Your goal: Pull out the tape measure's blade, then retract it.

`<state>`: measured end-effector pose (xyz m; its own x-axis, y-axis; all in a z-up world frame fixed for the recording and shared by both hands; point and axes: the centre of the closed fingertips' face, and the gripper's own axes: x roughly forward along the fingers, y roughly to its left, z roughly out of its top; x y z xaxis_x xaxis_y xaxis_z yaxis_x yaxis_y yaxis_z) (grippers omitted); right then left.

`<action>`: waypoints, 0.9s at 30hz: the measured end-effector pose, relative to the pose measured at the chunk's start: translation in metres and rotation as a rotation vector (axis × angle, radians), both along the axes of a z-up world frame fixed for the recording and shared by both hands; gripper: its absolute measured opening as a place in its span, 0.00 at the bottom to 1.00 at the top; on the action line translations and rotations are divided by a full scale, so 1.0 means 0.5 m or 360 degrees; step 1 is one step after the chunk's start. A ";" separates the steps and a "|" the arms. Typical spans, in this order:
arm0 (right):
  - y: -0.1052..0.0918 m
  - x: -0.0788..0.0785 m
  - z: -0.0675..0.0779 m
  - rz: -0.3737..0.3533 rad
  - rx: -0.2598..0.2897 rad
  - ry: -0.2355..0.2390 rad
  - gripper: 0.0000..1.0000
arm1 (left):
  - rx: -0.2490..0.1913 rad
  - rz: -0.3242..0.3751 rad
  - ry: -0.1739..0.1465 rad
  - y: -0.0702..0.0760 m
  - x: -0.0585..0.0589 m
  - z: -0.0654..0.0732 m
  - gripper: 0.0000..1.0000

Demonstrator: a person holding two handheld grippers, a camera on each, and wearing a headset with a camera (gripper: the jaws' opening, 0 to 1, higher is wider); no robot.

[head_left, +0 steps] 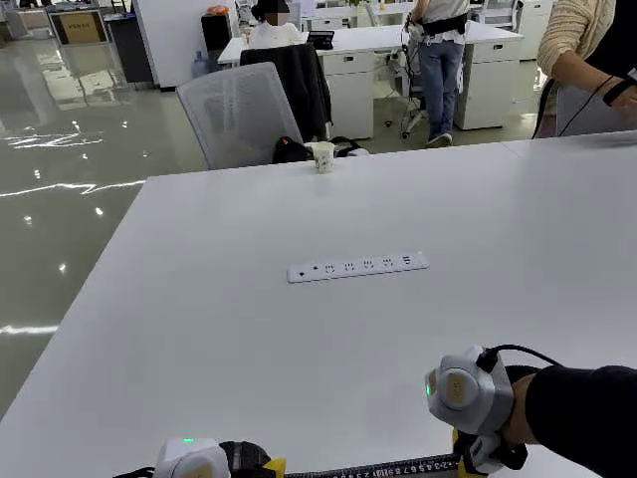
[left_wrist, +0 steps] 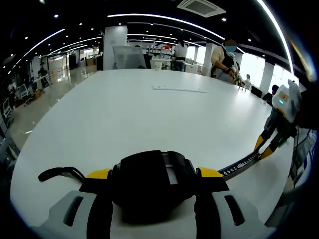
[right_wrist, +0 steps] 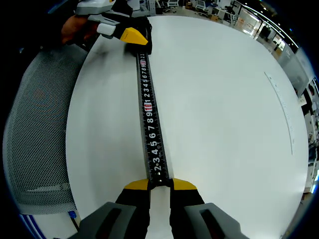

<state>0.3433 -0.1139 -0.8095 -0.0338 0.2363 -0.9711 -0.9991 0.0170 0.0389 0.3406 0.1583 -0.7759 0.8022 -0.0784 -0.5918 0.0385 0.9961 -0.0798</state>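
Along the near edge of a broad white bench, well apart from the power strip at its middle, a tape measure's blade lies drawn out flat between two hand-held grippers. Its long axis runs straight from one pair of jaws to the other, across the person's front in the head view. At one end the left gripper has its jaws clamped on either side of the black body of the tape measure, which rests on the bench top with its wrist strap trailing off to one side. At the other end the right gripper has its jaws pressed together on the blade's tip, and the numbers climb away from it toward the body. With the blade apparently out, retraction looks next. The right gripper, the one at the tip, would need to travel back along that same line toward the body, so that the blade does not kink or snap home.
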 end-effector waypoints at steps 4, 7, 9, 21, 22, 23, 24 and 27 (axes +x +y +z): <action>0.001 0.001 0.000 -0.0018 0.0000 -0.0003 0.11 | -0.0001 -0.0001 0.0001 -0.001 -0.001 -0.001 0.62; 0.003 0.000 0.000 -0.0023 -0.0013 -0.0006 0.11 | -0.0003 -0.0002 0.0006 -0.001 -0.001 -0.003 0.62; 0.004 0.000 -0.001 -0.0019 -0.0019 -0.0006 0.11 | -0.0004 -0.0004 0.0009 -0.001 -0.002 -0.002 0.62; 0.009 0.000 -0.002 -0.0031 -0.0022 -0.0016 0.11 | -0.0003 -0.0008 0.0021 -0.003 -0.001 -0.002 0.62; 0.010 0.000 -0.002 -0.0031 -0.0021 -0.0015 0.11 | -0.0004 -0.0008 0.0023 -0.003 -0.001 -0.003 0.62; 0.010 0.001 -0.003 -0.0034 -0.0018 -0.0011 0.11 | -0.0005 -0.0008 0.0026 -0.003 -0.001 -0.003 0.62; 0.011 0.000 -0.003 -0.0036 -0.0016 -0.0009 0.11 | -0.0005 -0.0008 0.0028 -0.003 -0.002 -0.002 0.62; 0.013 0.000 -0.003 -0.0039 -0.0015 -0.0005 0.11 | -0.0004 -0.0005 0.0027 -0.002 -0.002 -0.002 0.62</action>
<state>0.3434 -0.1075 -0.8110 -0.0248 0.2278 -0.9734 -0.9985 0.0416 0.0352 0.3398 0.1572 -0.7770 0.7920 -0.0826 -0.6049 0.0402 0.9957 -0.0833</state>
